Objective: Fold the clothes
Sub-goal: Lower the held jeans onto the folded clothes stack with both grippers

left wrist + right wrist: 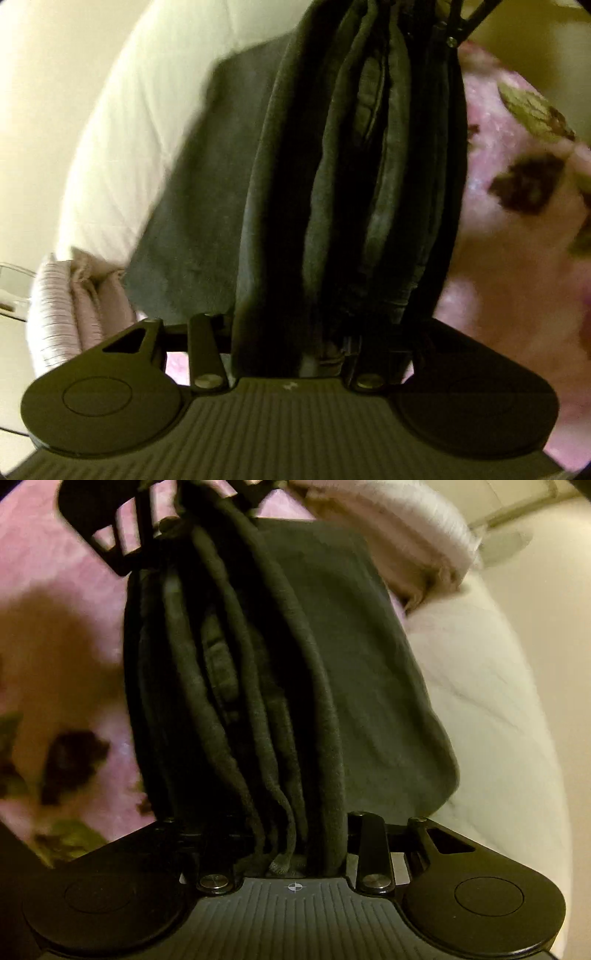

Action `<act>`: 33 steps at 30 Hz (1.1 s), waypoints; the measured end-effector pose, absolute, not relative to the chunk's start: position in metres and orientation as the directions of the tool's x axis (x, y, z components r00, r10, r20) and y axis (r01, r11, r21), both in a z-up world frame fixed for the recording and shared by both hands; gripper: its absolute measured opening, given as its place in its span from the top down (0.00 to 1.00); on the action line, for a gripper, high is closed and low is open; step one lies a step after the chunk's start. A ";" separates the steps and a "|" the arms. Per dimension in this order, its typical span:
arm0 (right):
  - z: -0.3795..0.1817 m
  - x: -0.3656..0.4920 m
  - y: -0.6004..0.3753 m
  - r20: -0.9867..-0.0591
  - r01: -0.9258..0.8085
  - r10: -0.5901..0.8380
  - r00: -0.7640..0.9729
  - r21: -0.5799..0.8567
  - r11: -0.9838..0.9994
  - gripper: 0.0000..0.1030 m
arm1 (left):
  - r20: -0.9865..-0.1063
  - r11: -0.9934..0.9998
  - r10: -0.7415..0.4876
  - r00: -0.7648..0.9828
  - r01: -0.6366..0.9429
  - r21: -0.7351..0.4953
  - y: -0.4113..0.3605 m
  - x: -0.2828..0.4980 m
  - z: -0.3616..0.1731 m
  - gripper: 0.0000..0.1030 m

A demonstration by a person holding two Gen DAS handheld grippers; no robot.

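Bunching between both grippers' jaws, the dark garment (354,177) hangs gripped above the pink blanket (517,266)

Garment (351,192) bunched between both claws, over bed (122,155)

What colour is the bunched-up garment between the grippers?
Dark grey, almost charcoal garment, plain with no print. It shows best in the right wrist view.

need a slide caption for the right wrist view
Dark grey garment bunched in folds between the right gripper jaws, stretched above a pink floral blanket.
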State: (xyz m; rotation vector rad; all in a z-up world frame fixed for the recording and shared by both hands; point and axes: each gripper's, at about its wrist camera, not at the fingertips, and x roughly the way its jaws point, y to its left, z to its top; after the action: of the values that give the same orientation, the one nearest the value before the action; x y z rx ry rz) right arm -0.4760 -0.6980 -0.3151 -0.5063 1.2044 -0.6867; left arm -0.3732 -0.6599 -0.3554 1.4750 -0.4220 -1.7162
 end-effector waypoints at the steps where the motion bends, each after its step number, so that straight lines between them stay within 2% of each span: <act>1: -0.311 -0.477 -0.694 -0.658 0.235 -0.724 0.208 -0.685 0.690 0.62 | -0.669 -0.625 -0.744 0.004 0.350 0.697 -0.659 -0.368 -0.352 0.57; 5: -0.290 -0.480 -0.688 -0.665 0.340 -0.716 0.213 -0.636 0.693 0.60 | -0.686 -0.654 -0.727 -0.007 0.311 0.690 -0.675 -0.358 -0.332 0.56; 10: -0.267 -0.466 -0.691 -0.568 0.475 -0.796 0.211 -0.652 0.591 0.65 | -0.558 -0.532 -0.830 0.017 0.277 0.800 -0.686 -0.347 -0.321 0.62; 12: -0.278 -0.456 -0.687 -0.573 0.455 -0.790 0.216 -0.657 0.601 0.65 | -0.591 -0.564 -0.806 0.030 0.264 0.782 -0.683 -0.342 -0.340 0.61; 13: -0.287 -0.452 -0.685 -0.593 0.435 -0.777 0.212 -0.655 0.618 0.65 | -0.614 -0.590 -0.789 0.031 0.242 0.770 -0.678 -0.342 -0.354 0.57; 14: -0.300 -0.448 -0.683 -0.629 0.405 -0.752 0.198 -0.646 0.647 0.65 | -0.636 -0.615 -0.771 0.033 0.221 0.757 -0.673 -0.342 -0.369 0.58; 15: -0.310 -0.444 -0.680 -0.647 0.381 -0.739 0.187 -0.646 0.661 0.65 | -0.622 -0.606 -0.782 0.036 0.192 0.772 -0.665 -0.341 -0.378 0.59; 20: -0.305 -0.431 -0.667 -0.645 0.347 -0.748 0.157 -0.673 0.653 0.62 | -0.616 -0.591 -0.788 0.025 0.253 0.766 -0.654 -0.333 -0.362 0.53; 22: -0.291 -0.429 -0.669 -0.651 0.338 -0.743 0.157 -0.672 0.659 0.65 | -0.625 -0.597 -0.781 0.012 0.282 0.751 -0.647 -0.328 -0.357 0.53; 26: -0.288 -0.448 -0.655 -0.580 0.345 -0.795 0.177 -0.720 0.602 0.66 | -0.630 -0.597 -0.776 0.018 0.298 0.744 -0.644 -0.331 -0.365 0.54; 30: -0.312 -0.446 -0.648 -0.643 0.314 -0.752 0.146 -0.690 0.652 0.64 | -0.615 -0.584 -0.788 0.028 0.283 0.761 -0.630 -0.321 -0.369 0.54; 33: -0.301 -0.439 -0.641 -0.640 0.330 -0.759 0.123 -0.695 0.639 0.62 | -0.628 -0.595 -0.777 0.033 0.285 0.751 -0.620 -0.311 -0.359 0.51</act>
State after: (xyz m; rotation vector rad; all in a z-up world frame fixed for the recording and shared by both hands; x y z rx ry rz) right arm -0.4393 -0.6412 -0.3008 -0.4347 1.2031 -0.8313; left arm -0.3109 -0.6199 -0.3589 1.5108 -0.5214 -1.6804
